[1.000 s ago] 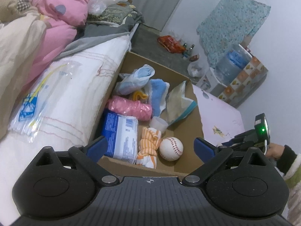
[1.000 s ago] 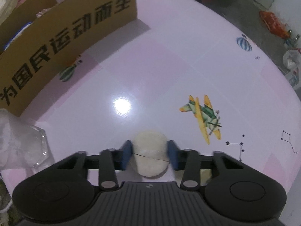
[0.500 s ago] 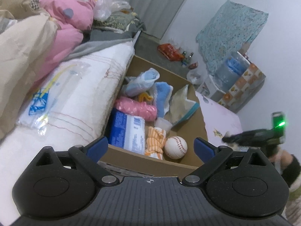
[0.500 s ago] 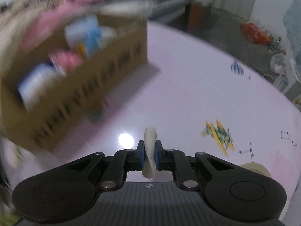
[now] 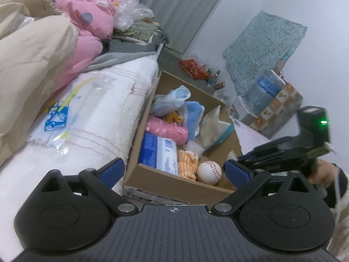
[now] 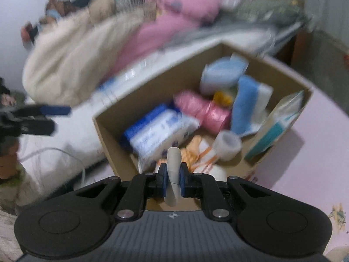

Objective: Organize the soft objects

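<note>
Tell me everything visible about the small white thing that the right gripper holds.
The white soft pad is off-white, matte and smooth, like a sponge or puff. It stands on edge, squeezed thin between the blue pads of the shut right gripper, with rounded ends sticking out above and below the pads. A faint line crosses it. It hangs above the near corner of the cardboard box, touching nothing but the pads. Motion blur hides finer detail.
</note>
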`<state>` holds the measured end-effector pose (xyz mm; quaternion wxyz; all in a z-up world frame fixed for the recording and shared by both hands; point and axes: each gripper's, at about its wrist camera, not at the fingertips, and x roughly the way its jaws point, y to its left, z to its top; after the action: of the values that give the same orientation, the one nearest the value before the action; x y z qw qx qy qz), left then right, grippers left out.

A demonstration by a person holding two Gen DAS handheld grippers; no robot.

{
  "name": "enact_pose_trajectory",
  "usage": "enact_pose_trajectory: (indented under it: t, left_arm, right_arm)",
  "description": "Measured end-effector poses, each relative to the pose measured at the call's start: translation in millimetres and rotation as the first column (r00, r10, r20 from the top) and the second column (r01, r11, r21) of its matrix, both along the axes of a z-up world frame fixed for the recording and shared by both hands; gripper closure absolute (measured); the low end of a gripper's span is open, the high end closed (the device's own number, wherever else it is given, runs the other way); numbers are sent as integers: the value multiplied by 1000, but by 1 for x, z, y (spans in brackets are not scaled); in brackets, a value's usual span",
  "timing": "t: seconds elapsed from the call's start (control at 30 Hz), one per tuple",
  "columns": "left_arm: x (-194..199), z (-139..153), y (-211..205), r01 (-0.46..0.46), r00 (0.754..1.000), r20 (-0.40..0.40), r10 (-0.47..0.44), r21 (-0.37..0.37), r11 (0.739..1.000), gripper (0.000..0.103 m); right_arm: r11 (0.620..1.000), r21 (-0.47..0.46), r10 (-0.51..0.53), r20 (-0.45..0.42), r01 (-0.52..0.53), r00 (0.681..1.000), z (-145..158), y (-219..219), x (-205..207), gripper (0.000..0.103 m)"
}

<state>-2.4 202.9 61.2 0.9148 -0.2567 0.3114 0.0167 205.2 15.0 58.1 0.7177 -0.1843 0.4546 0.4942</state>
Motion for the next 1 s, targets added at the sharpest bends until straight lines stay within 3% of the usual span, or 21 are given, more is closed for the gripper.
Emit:
enact_pose_trajectory:
  t: [0.13, 0.2, 0.23, 0.27, 0.3, 0.57, 0.7, 0.8, 1.0]
  left_arm:
    - [1, -5, 5, 2, 1000, -9, -2, -18, 1000, 3]
    - [1, -8, 5, 11, 1000, -13, -11, -28, 1000, 3]
    - [2, -9, 5, 15, 1000, -14, -15, -32, 999, 3]
    - [2, -10, 5, 18, 1000, -16, -19, -34, 999, 3]
    - [1, -11, 4, 21, 1000, -16, -22, -37, 999, 3]
    - [-3, -8, -1, 30, 1000, 0, -30, -26, 999, 3]
    - [-6, -3, -8, 33, 999, 11, -33, 14, 999, 2]
    - [-11, 4, -16, 25, 999, 29, -28, 84, 996, 0]
    - [-18, 15, -35, -2, 999, 34, -6, 245, 970, 0]
  right_arm:
    - [989, -147, -20, -75, 9, 997, -29, 26, 9, 103]
    - [982, -191, -11, -54, 1, 998, -33, 31, 4, 98]
    - [980, -201, 2, -44, -11, 999, -31, 32, 0, 90]
    - [979, -202, 4, -38, -12, 999, -31, 31, -2, 71]
    - [980, -198, 7, -30, -13, 1000, -29, 31, -4, 60]
    - [980, -199, -8, 22, 12, 1000, -24, 28, -7, 60]
    - [992, -116, -53, 45, 58, 998, -5, 14, -9, 60]
    - [994, -10, -109, 83, 110, 991, 18, -8, -19, 59]
    - [940, 224, -290, 136, 256, 947, 45, -64, -55, 57]
